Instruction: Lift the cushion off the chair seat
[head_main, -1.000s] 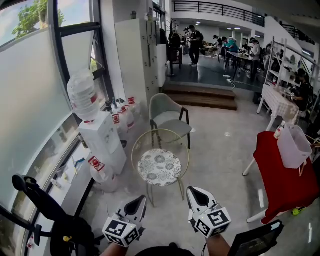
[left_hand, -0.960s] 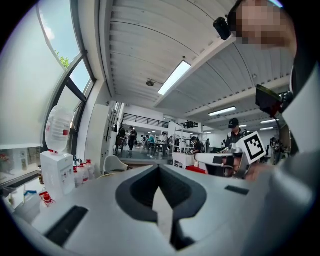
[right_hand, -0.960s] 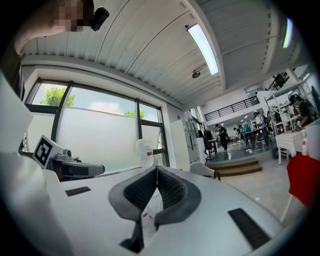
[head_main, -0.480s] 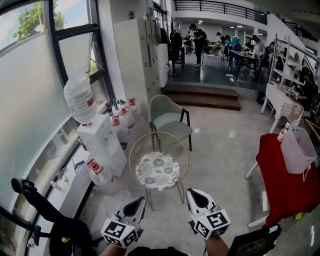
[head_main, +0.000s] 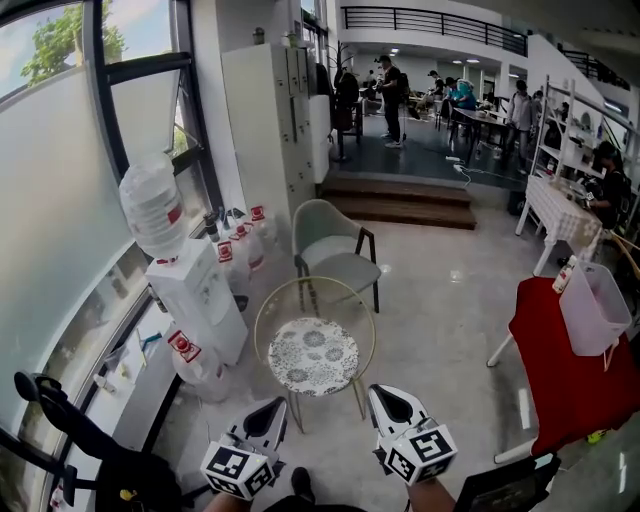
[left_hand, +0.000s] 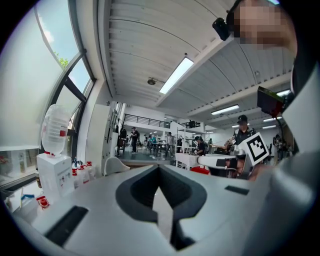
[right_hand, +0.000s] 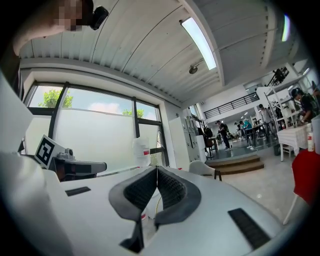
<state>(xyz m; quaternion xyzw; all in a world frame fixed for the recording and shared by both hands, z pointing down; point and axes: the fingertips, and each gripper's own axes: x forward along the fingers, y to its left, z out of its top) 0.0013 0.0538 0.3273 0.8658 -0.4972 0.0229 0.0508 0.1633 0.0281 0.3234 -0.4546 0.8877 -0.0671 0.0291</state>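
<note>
A round patterned cushion (head_main: 313, 356) lies on the seat of a gold wire-frame chair (head_main: 262, 325) in the middle of the head view. Both grippers are held level just short of the chair's near edge, apart from it. My left gripper (head_main: 274, 410) (left_hand: 159, 169) is shut with nothing between its jaws. My right gripper (head_main: 386, 399) (right_hand: 157, 169) is likewise shut and empty. Each gripper view shows the other gripper beside it; the cushion is hidden behind the gripper bodies there.
A water dispenser (head_main: 195, 292) and several red-labelled bottles (head_main: 240, 245) stand left of the chair. A grey-green armchair (head_main: 335, 245) sits behind it. A red-covered table (head_main: 565, 365) with a white bin (head_main: 603, 305) is at right. A black stand (head_main: 60, 410) is at lower left.
The cushioned chair has drawn nearer and lower in the head view as both grippers travelled forward toward it. Both stay shut and empty.
</note>
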